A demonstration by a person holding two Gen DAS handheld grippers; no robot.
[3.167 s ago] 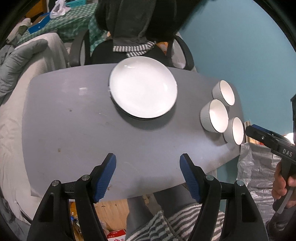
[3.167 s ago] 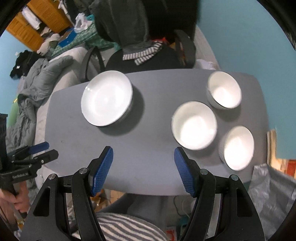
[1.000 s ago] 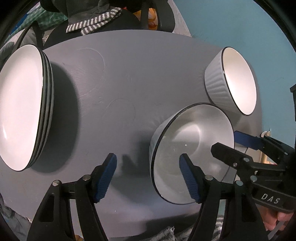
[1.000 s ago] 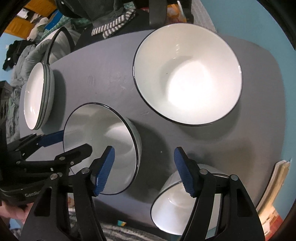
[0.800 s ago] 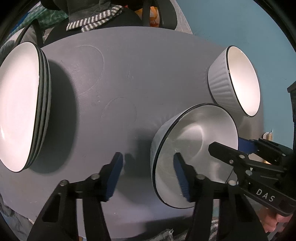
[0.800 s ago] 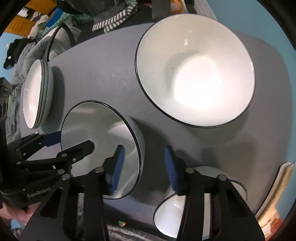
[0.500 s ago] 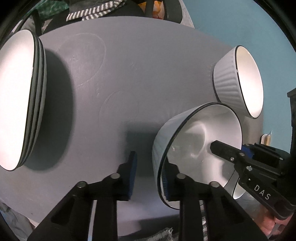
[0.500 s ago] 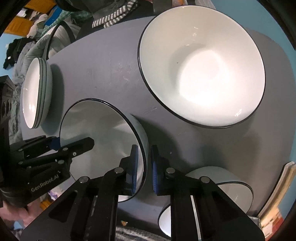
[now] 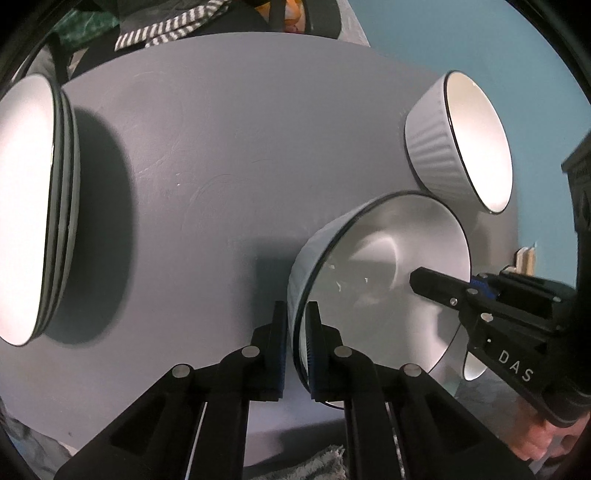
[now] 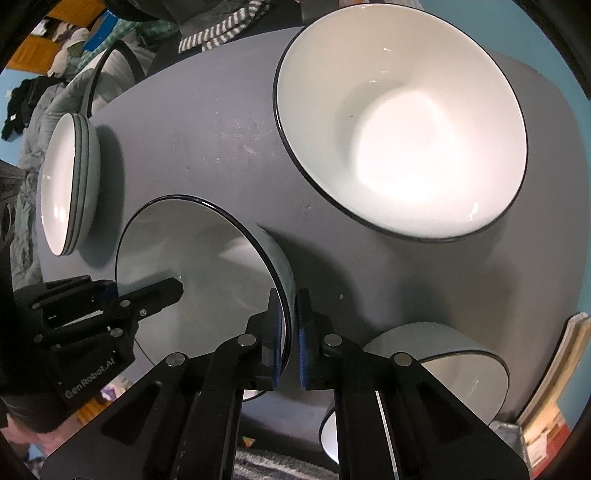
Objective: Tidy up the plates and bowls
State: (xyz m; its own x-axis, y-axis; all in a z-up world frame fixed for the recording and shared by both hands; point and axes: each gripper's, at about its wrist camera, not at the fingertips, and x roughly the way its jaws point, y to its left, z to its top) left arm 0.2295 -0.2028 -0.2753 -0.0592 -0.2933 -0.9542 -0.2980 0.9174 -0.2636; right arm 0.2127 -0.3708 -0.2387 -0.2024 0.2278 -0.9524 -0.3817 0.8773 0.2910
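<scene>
On my table [image 9: 221, 129]: plate stack [image 9: 33, 206] far left, middle bowl [image 9: 384, 266] nearest me, second bowl [image 9: 461, 140] behind it, third bowl [image 10: 443, 369] at right.

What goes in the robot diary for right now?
left gripper: shut on middle bowl rim | right gripper: shut on opposite rim | bowl: on table

Below my grippers spreads a grey table [image 9: 221, 147] with faint ring marks. Beyond its far edge sits a dark chair [image 10: 122, 55] draped with striped cloth [image 9: 166, 29]. A teal wall [image 9: 461, 37] rises to my right; orange wooden cabinets [image 10: 55, 22] and heaped clothes [image 10: 40, 103] fill my far left.
</scene>
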